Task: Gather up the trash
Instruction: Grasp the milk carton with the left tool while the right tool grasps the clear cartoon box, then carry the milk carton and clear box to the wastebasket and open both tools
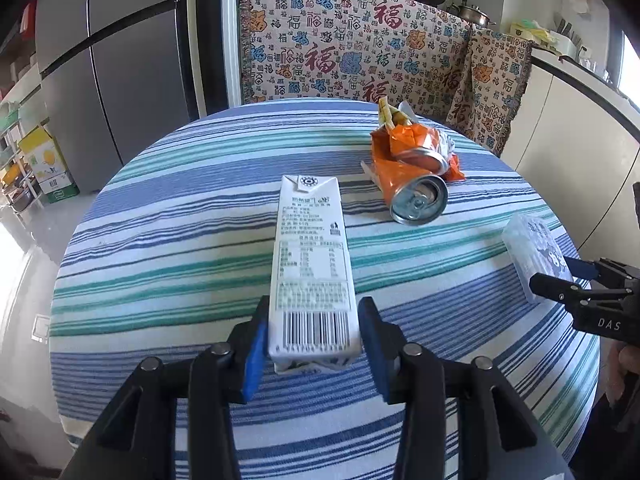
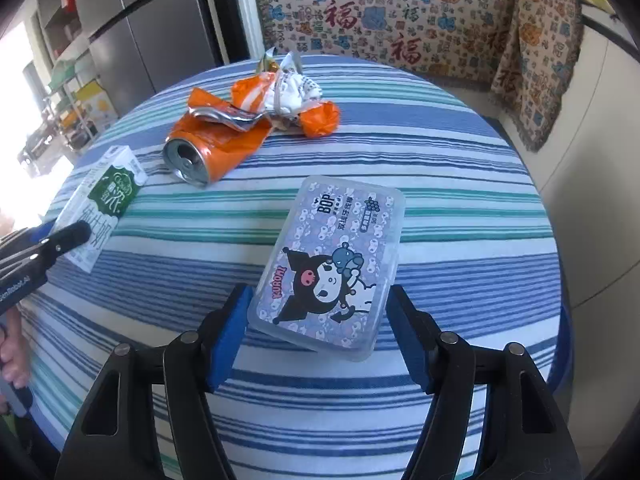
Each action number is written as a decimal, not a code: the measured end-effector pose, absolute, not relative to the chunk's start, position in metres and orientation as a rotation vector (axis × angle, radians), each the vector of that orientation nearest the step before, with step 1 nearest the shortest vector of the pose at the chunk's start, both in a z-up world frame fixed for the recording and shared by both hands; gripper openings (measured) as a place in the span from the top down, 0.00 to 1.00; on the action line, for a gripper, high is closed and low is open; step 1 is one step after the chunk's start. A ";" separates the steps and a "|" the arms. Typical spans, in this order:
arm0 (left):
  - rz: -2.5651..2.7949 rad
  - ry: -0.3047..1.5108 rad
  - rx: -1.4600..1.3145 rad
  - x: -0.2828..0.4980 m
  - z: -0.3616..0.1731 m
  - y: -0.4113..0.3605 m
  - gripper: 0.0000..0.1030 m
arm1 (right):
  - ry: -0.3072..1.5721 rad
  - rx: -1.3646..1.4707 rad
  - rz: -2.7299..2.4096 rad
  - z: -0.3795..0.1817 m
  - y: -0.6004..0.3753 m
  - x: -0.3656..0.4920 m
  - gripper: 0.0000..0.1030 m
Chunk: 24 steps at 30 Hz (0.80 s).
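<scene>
A white milk carton (image 1: 310, 264) lies lengthwise on the striped round table (image 1: 168, 216). My left gripper (image 1: 315, 308) is shut on its near end, with a blue pad against each side. The right wrist view shows the carton (image 2: 102, 204) at the left with the left gripper (image 2: 64, 236) on it. My right gripper (image 2: 319, 300) is shut on a clear plastic box with a cartoon lid (image 2: 332, 256), whose near end tilts off the cloth. The box (image 1: 528, 248) and right gripper (image 1: 554, 274) also show at the left wrist view's right edge. A crushed orange can (image 1: 416, 196) lies beside crumpled orange wrappers (image 1: 412, 140).
A patterned cloth (image 1: 360, 48) hangs over furniture behind the table, with pots on top. A grey fridge (image 1: 120, 60) stands at the back left, and shelves and cardboard boxes (image 1: 48, 164) are on the floor to the left. A white counter (image 1: 580, 112) runs along the right.
</scene>
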<state>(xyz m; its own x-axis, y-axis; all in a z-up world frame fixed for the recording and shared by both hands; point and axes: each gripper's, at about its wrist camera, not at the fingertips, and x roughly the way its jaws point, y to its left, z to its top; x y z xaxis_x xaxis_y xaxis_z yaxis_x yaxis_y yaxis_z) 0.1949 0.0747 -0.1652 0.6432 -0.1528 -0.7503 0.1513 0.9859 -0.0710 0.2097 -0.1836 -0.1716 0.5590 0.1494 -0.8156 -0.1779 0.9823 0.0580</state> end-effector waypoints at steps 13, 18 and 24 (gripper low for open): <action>-0.073 0.916 0.027 0.227 -0.191 0.076 0.13 | 0.971 -0.016 0.064 -0.191 -0.166 0.229 0.01; -0.072 0.916 0.024 0.226 -0.192 0.078 0.11 | 0.938 -0.009 0.051 -0.192 -0.168 0.233 0.00; -0.071 0.915 0.021 0.227 -0.192 0.078 0.11 | 0.934 -0.011 0.051 -0.193 -0.167 0.230 0.01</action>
